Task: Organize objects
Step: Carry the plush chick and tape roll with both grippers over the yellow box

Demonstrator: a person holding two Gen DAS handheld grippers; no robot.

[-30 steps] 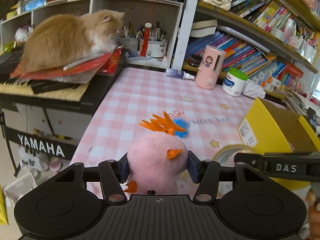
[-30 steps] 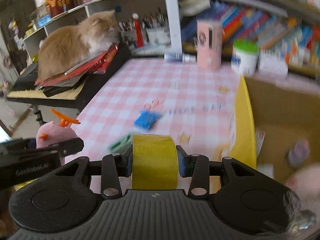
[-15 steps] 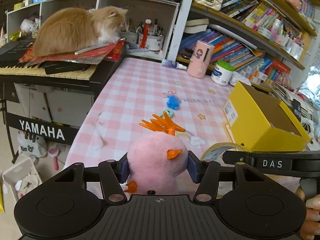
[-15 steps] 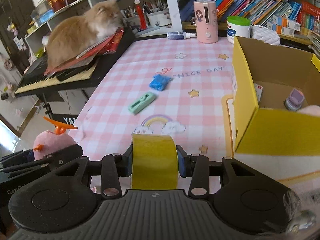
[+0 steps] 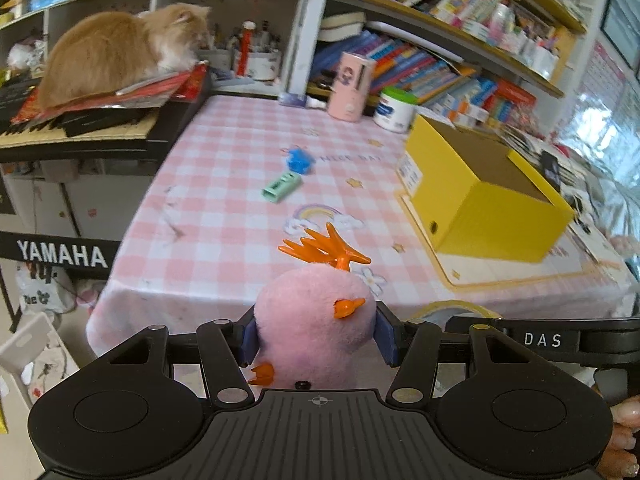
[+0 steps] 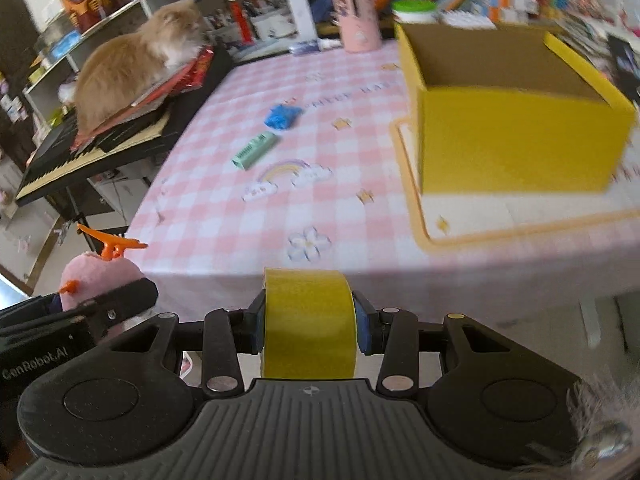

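Note:
My left gripper (image 5: 316,338) is shut on a pink plush bird (image 5: 316,320) with orange crest and beak, held off the table's near edge. My right gripper (image 6: 309,322) is shut on a yellow tape roll (image 6: 308,320), also off the near edge. The plush also shows in the right wrist view (image 6: 100,280), at the left. An open yellow box (image 5: 480,192) (image 6: 512,120) stands on its lid on the pink checked table (image 5: 224,184) at the right. A green flat object (image 5: 281,187) (image 6: 255,150) and a blue crumpled object (image 5: 299,160) (image 6: 282,115) lie mid-table.
An orange cat (image 5: 116,52) lies on papers on a Yamaha keyboard (image 5: 80,128) left of the table. A pink canister (image 5: 351,88) and a white tub (image 5: 394,110) stand at the table's back edge, before bookshelves (image 5: 460,40).
Both grippers have pulled back from over the table to beyond its near edge, still holding the plush and the tape. The box now sits farther away.

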